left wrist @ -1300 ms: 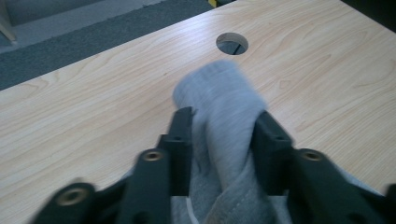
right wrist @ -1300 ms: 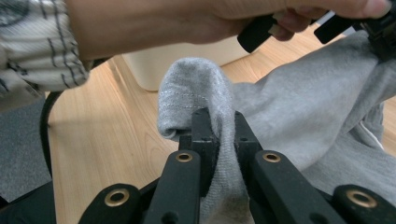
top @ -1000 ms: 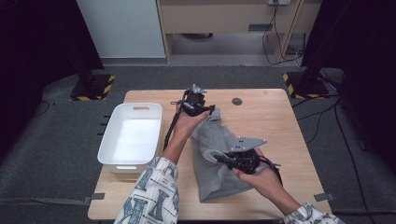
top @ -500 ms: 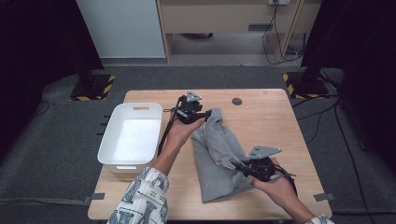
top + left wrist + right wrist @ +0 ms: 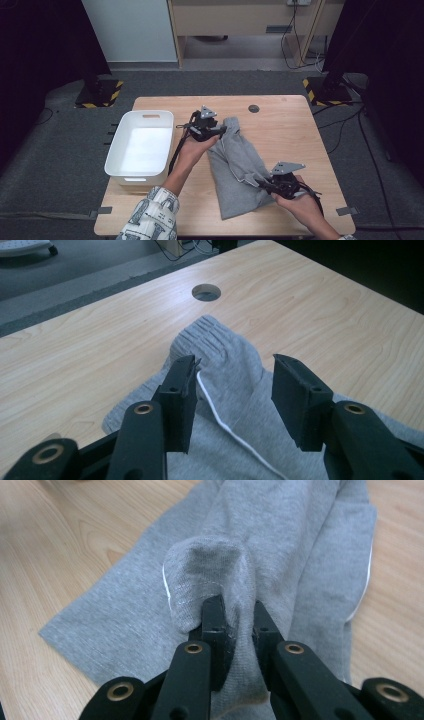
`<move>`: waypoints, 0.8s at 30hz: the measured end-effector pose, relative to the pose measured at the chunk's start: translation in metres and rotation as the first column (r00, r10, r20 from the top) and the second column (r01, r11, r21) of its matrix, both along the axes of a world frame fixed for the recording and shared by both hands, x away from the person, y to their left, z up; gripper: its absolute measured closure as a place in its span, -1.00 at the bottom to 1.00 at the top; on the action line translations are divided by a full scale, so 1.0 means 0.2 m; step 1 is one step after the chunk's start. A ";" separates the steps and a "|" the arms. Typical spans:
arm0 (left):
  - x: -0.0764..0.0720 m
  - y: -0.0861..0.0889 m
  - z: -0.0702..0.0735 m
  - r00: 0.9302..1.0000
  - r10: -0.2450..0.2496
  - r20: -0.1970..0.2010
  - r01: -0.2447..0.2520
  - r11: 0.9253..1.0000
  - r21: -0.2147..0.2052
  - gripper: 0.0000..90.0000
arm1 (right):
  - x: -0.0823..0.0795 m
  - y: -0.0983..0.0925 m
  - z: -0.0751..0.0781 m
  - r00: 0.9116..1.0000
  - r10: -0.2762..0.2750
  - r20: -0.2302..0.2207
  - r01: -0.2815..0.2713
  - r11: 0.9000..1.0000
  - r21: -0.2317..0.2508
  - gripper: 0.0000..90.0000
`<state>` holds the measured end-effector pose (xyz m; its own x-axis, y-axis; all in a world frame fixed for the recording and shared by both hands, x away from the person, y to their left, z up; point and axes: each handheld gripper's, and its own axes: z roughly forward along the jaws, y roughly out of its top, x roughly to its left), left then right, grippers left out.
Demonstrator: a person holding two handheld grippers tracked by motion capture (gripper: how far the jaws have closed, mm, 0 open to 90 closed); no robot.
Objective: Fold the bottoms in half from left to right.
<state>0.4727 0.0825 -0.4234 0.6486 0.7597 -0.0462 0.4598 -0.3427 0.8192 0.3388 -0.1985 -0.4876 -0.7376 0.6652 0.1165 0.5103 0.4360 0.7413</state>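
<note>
While my right gripper point(image 5: 234, 611) has slid down to the near side of the table point(image 5: 300, 130), it pinches a fold of the grey pants point(image 5: 240, 170) tight. My left gripper point(image 5: 235, 385) sits half wide over the waistband, pads not pressing. The pants lie flatter now, ready to fold.

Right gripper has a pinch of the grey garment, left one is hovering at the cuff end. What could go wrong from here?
The right gripper pinches only a small fold of the grey garment; a hard pull may slip it free.

The left gripper stands open over the ribbed cuff without gripping; closing now may catch just the top layer or the white cord.

Dragging could bunch the cloth towards the white bin.
</note>
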 end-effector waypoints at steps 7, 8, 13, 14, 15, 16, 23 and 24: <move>-0.08 0.02 -0.05 1.000 -0.010 -0.005 0.010 1.000 -0.005 0.15 | 0.00 -0.04 -0.03 0.999 -0.017 -0.028 0.017 1.000 -0.005 0.69; -0.09 0.03 -0.06 1.000 -0.012 -0.006 0.012 1.000 -0.006 0.15 | 0.00 -0.04 -0.03 0.999 -0.021 -0.030 0.021 1.000 -0.006 0.68; -0.15 0.05 -0.11 1.000 -0.017 -0.017 0.017 1.000 -0.003 0.15 | 0.00 -0.07 -0.05 0.999 -0.037 -0.036 0.036 0.999 -0.024 0.73; -0.17 0.05 -0.12 1.000 -0.020 -0.020 0.020 1.000 -0.001 0.15 | 0.00 -0.07 -0.05 0.998 -0.045 -0.046 0.044 0.999 -0.029 0.73; -0.18 0.05 -0.13 1.000 -0.021 -0.021 0.021 1.000 -0.003 0.15 | 0.01 -0.07 -0.06 0.997 -0.048 -0.052 0.047 0.998 -0.033 0.73; -0.19 0.06 -0.15 0.999 -0.022 -0.024 0.021 1.000 -0.005 0.15 | 0.01 -0.08 -0.07 0.997 -0.052 -0.058 0.050 0.998 -0.036 0.73; -0.28 0.06 -0.23 0.999 -0.041 -0.033 0.042 0.999 0.017 0.15 | 0.02 -0.10 -0.10 0.993 -0.070 -0.096 0.063 0.995 -0.073 0.78; -0.29 0.06 -0.24 0.998 -0.046 -0.036 0.047 0.999 0.023 0.15 | 0.02 -0.10 -0.11 0.993 -0.067 -0.095 0.060 0.995 -0.081 0.79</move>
<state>0.4156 0.0947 -0.4715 0.6818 0.7297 -0.0526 0.4717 -0.3835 0.7940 0.3437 -0.2192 -0.5087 -0.6812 0.7201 0.1321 0.6069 0.4546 0.6519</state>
